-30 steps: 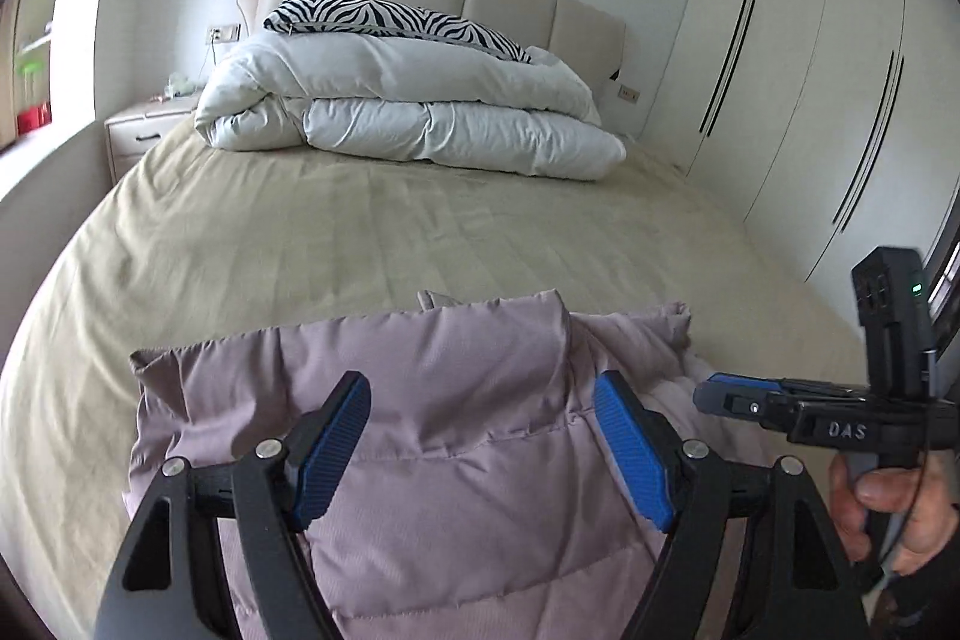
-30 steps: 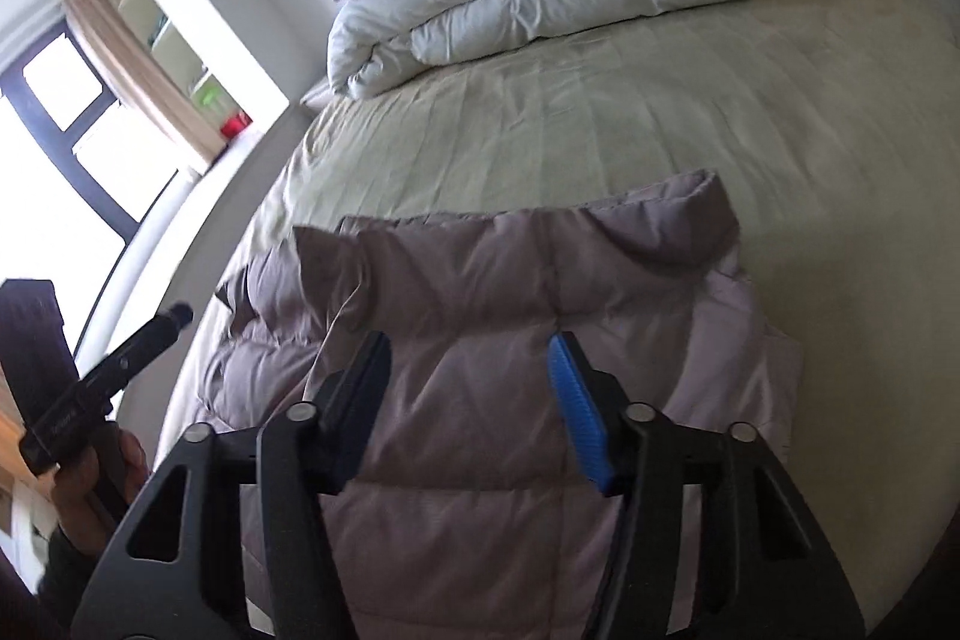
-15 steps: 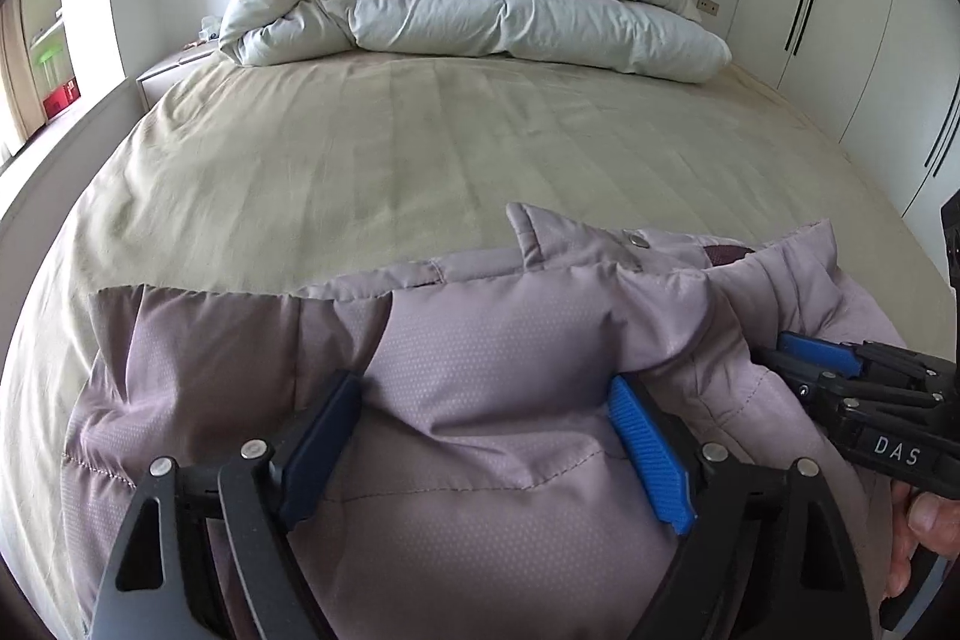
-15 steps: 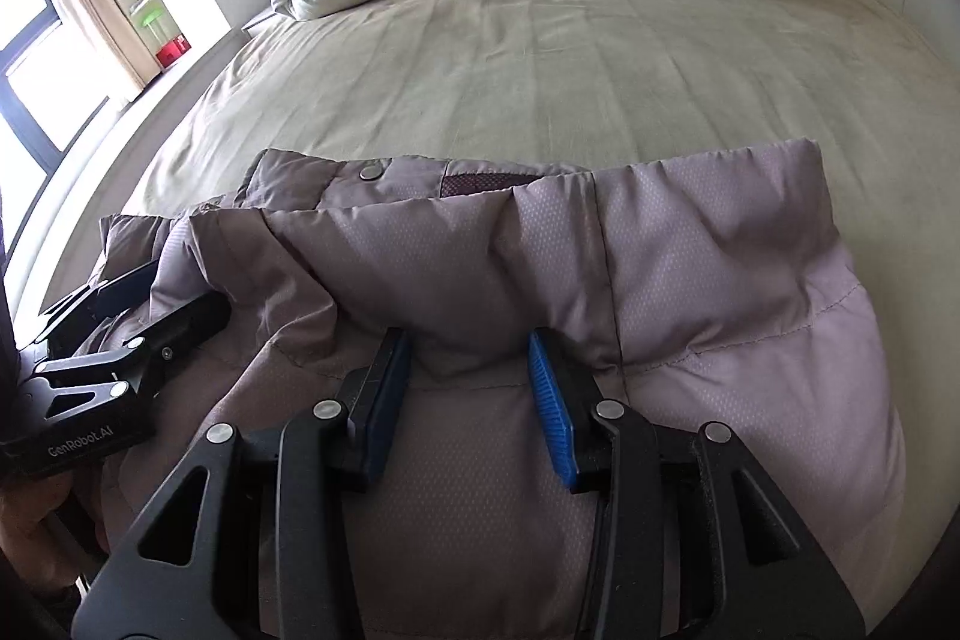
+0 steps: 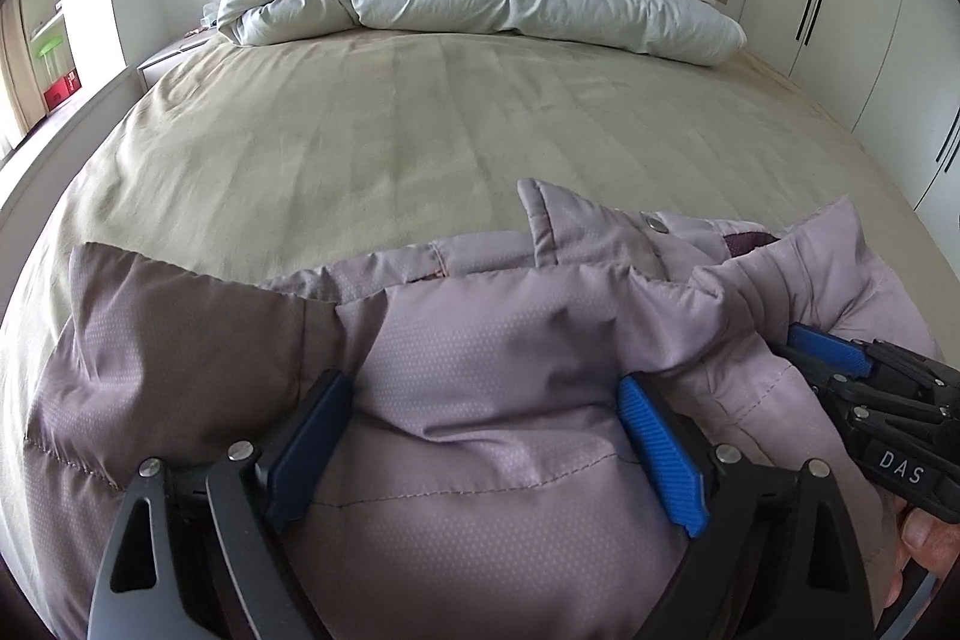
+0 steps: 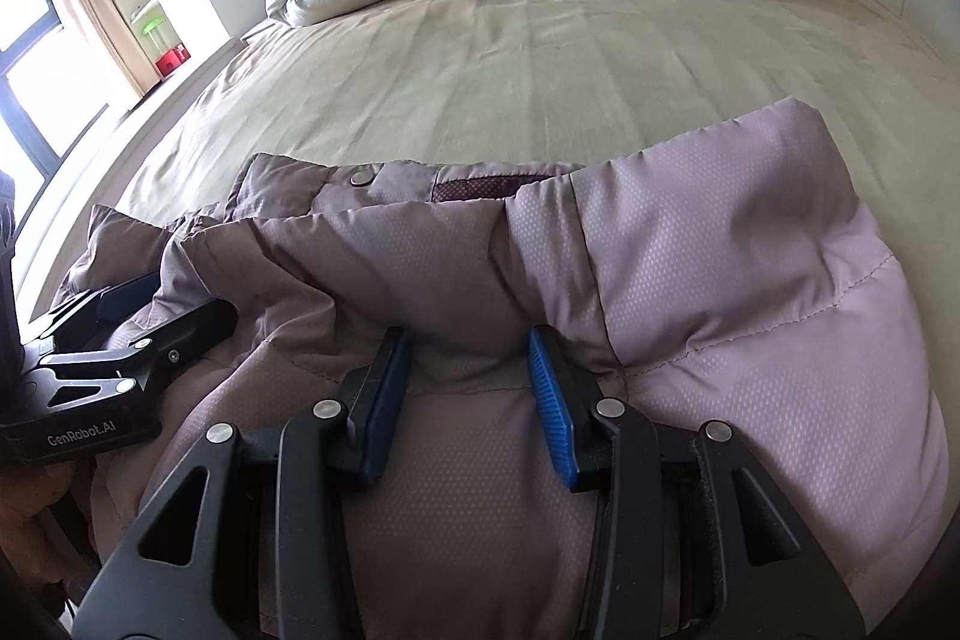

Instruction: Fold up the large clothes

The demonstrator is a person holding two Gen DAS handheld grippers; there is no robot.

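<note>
While the left gripper has just been opening over the puffer jacket, the right gripper pinches a ridge beside it; released padding may spring back.

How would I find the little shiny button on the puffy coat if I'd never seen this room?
Start at the big bed with the beige sheet; the puffy mauve quilted jacket lies on its near end. Along the jacket's far edge, on the flat collar strip, sits a small round silver snap button. Just right of it is a dark maroon mesh lining patch; it's the only shiny metal dot.
</note>
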